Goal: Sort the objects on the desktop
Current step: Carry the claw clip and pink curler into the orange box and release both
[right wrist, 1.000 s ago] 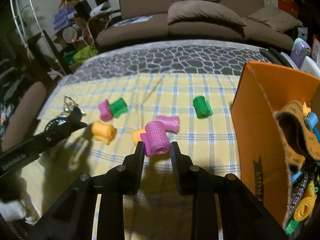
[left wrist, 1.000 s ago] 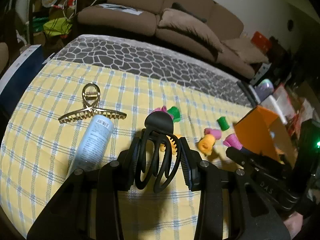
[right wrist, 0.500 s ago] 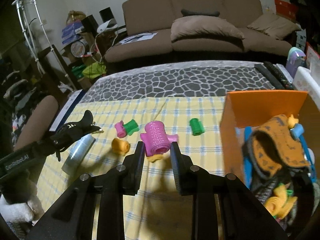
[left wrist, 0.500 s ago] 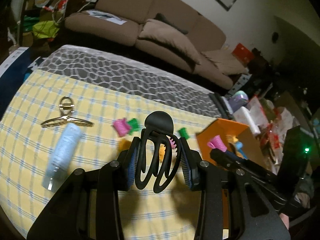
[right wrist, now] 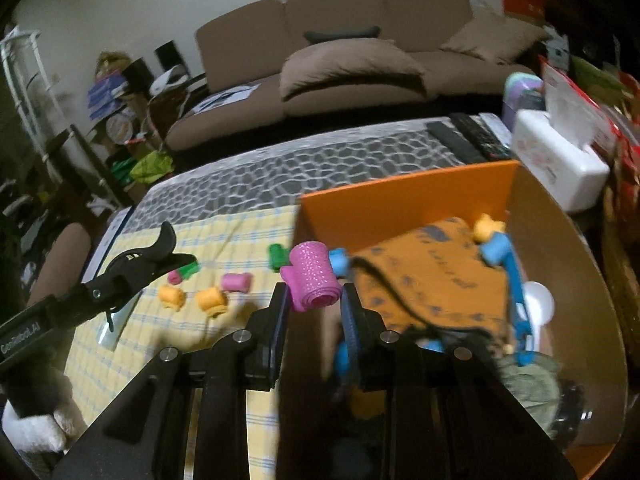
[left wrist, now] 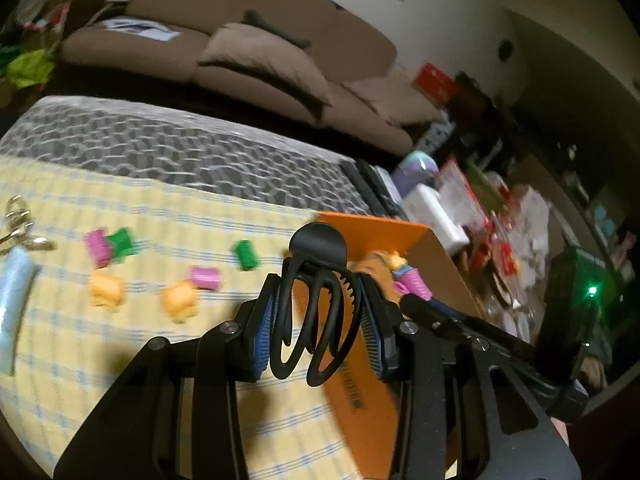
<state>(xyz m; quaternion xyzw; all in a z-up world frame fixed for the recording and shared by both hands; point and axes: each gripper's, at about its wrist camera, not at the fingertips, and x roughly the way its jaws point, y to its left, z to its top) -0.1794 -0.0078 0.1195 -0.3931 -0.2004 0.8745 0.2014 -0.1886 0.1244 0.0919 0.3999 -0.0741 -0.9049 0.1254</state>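
My left gripper (left wrist: 318, 312) is shut on a black claw hair clip (left wrist: 316, 304) and holds it in the air by the near left wall of the orange box (left wrist: 372, 232). My right gripper (right wrist: 314, 300) is shut on a pink hair roller (right wrist: 312, 280) and holds it over the left rim of the orange box (right wrist: 404, 196), which holds several items. The right gripper with the pink roller (left wrist: 414, 282) also shows in the left wrist view, and the left gripper with the clip (right wrist: 156, 256) shows in the right wrist view.
Loose green (left wrist: 245, 254), pink (left wrist: 205, 277) and orange (left wrist: 180, 300) rollers lie on the yellow checked cloth (left wrist: 120, 208). A pale tube (left wrist: 14, 296) and a gold clip (left wrist: 18, 224) lie at the far left. A white tissue box (right wrist: 556, 156) and remotes (right wrist: 464, 136) sit behind the orange box.
Both grippers have risen and moved right toward the orange box with their loads. The pink roller now hangs over the box's rim; the black clip is beside the box.
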